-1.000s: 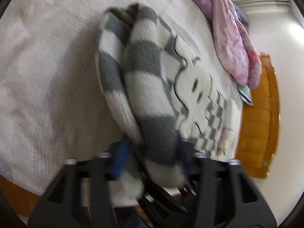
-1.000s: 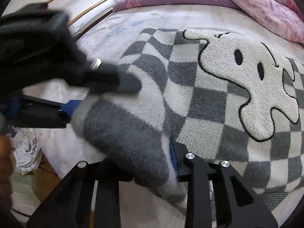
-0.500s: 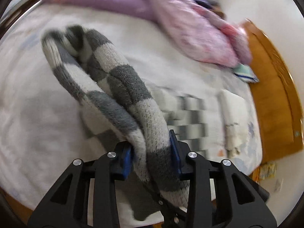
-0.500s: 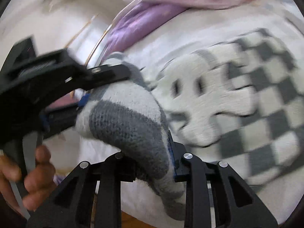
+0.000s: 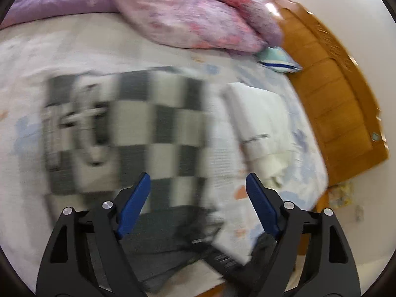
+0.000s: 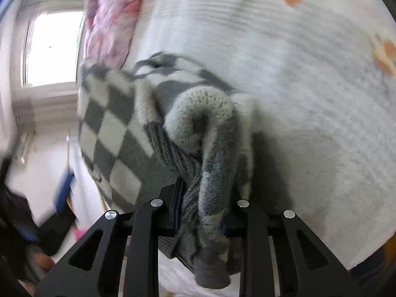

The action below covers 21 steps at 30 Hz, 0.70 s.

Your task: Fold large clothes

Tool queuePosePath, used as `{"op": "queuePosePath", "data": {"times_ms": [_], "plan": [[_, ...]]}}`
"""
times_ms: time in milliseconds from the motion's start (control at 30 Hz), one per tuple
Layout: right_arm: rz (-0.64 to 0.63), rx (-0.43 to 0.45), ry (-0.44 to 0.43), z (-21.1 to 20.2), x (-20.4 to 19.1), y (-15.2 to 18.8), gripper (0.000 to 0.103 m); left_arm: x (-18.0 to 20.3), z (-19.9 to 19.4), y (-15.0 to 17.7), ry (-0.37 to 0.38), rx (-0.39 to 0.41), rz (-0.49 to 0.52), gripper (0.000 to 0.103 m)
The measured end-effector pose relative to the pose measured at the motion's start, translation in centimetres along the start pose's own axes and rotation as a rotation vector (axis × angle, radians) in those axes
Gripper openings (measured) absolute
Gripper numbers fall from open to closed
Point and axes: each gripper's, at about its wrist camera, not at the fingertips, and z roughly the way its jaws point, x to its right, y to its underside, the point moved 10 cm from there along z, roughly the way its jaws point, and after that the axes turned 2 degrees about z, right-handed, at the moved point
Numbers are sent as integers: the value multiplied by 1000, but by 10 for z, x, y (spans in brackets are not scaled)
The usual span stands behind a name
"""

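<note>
Left claw (image 5: pixel 196 189) just let go and sits wide apart, checkered sweater (image 5: pixel 128 133) at 11 o'clock on the bed (image 5: pixel 247 148), right claw (image 6: pixel 201 210) still clamped on its sleeve, so fold's half done.

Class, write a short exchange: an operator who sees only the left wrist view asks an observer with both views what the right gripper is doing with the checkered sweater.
Operator: My left gripper is open and facing the checkered sweater on the bed. Is the right gripper holding anything?
Observer: Yes, the right gripper is shut on a bunched fold of the sweater.
Operator: What else does its camera show that mine lacks?
Observer: A bright window at the left edge, beside the pink quilt.
</note>
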Motion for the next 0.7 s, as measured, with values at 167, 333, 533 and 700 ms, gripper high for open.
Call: {"op": "queuePosePath", "data": {"times_ms": [167,333,533,700], "plan": [[76,-11,-26,-11,3,5,21,-96,-20,18,-158,30,-216,82],[85,-21,-15,-4,12,-10,23,-174,-13,59,-225,-55,-345,82],[-91,-42,128,-13,-9,-25,50,-163,37,75,-229,-185,-235,81],[-277,1,165,-24,-33,-57,83,-161,44,71,-216,-207,-222,81]]}}
